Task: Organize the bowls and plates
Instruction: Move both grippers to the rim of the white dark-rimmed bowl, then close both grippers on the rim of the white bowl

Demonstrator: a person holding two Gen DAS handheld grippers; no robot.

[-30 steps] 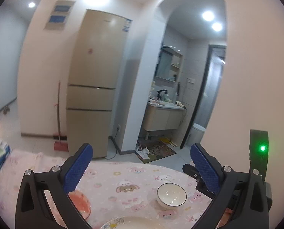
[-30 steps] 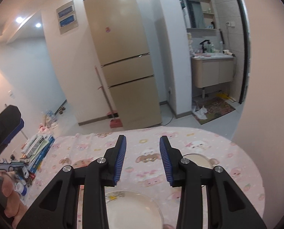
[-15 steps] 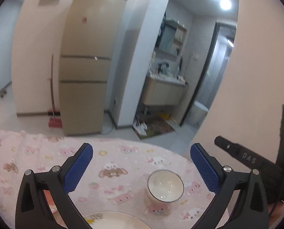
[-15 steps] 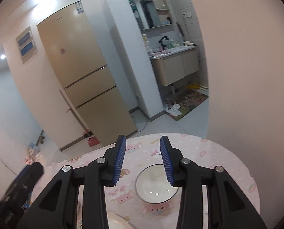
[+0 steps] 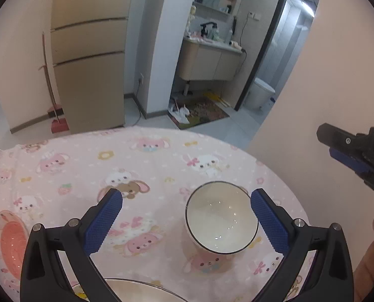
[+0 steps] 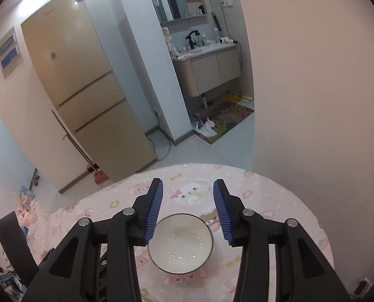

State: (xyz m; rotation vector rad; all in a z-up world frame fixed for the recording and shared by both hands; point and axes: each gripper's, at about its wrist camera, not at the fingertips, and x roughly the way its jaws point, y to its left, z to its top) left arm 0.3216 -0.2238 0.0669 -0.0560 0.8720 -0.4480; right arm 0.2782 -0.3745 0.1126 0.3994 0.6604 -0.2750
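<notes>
A white bowl with a dark rim [image 5: 221, 217] stands upright on the pink cartoon tablecloth [image 5: 136, 171]. It also shows in the right wrist view [image 6: 180, 243]. My left gripper [image 5: 186, 219] is wide open above the table, its right finger beside the bowl. My right gripper [image 6: 188, 211] is open and hovers over the bowl, empty; it shows at the right edge of the left wrist view [image 5: 350, 151]. A white plate rim [image 5: 136, 289] lies at the bottom edge. A pink-orange dish [image 5: 11, 241] lies at the left.
The round table edge [image 6: 300, 198] lies close to a pink wall [image 6: 312, 100] on the right. Beyond are a beige fridge [image 5: 89, 50], a red broom [image 5: 57, 123] and a bathroom vanity [image 6: 207, 68]. Clutter lies at the table's left [image 6: 23, 201].
Both grippers have tilted down and moved toward the white bowl, which now looks larger and sits under the right gripper. Both grippers' openings look unchanged.
</notes>
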